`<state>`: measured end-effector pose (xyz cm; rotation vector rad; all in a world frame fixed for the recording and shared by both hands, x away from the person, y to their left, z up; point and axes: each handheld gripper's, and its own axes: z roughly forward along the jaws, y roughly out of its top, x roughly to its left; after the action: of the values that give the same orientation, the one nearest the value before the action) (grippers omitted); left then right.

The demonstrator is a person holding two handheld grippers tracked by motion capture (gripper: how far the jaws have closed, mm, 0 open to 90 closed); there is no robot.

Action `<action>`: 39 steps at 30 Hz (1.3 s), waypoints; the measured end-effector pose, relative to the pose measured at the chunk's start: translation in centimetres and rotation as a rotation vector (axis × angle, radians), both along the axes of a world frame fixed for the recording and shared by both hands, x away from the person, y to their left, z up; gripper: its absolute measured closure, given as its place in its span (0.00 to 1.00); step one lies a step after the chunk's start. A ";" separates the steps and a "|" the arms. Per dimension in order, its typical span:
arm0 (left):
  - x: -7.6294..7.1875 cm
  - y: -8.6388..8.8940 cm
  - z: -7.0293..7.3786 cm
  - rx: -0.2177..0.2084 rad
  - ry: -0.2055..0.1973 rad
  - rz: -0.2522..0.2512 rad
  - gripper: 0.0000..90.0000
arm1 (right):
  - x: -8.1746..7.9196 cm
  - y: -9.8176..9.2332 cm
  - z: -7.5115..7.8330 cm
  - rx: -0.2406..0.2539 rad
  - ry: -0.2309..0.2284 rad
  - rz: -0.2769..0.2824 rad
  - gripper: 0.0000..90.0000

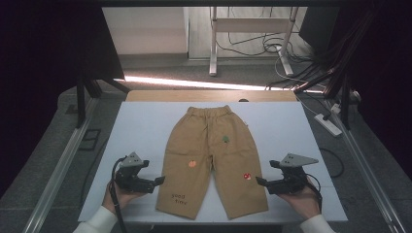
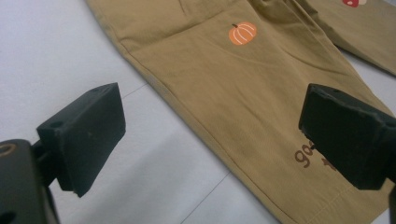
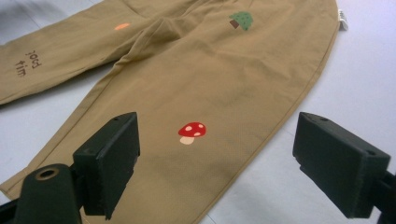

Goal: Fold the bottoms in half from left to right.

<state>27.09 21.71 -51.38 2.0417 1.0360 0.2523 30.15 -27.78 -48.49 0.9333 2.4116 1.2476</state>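
Below, a pale mat [image 1: 141, 131] covers the table, with grey floor around it, dark curtains at both sides and a white frame with cables behind. No container is present on the mat. Flat in the middle lie the tan trousers [image 1: 214, 150], waistband at the far side, with small prints (a pumpkin [image 2: 242, 33], a mushroom [image 3: 192, 132], a green tree [image 3: 241, 20]). The left gripper [image 1: 158, 181] waits just beside the outer edge of one leg, the right gripper [image 1: 260, 181] just beside the other leg. Both have their jaws spread wide and grasp nothing; the cloth is apart from the pads.
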 end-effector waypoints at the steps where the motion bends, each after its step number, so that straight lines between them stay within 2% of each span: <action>1: 0.0 0.0 0.0 0.000 0.000 0.000 0.08 | 0.0 0.0 0.0 0.000 0.000 0.000 0.17; 21: 0.2 0.2 -0.1 -0.006 0.001 0.000 0.08 | -0.1 0.8 -0.2 -0.010 0.006 0.007 0.17; 39: 0.4 0.1 -0.3 -0.005 0.004 -0.005 0.09 | -0.3 3.2 -0.4 -0.011 0.010 0.061 0.18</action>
<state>27.45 21.78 -51.63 2.0410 1.0333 0.2436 29.81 -24.60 -48.88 0.8712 2.4699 1.2519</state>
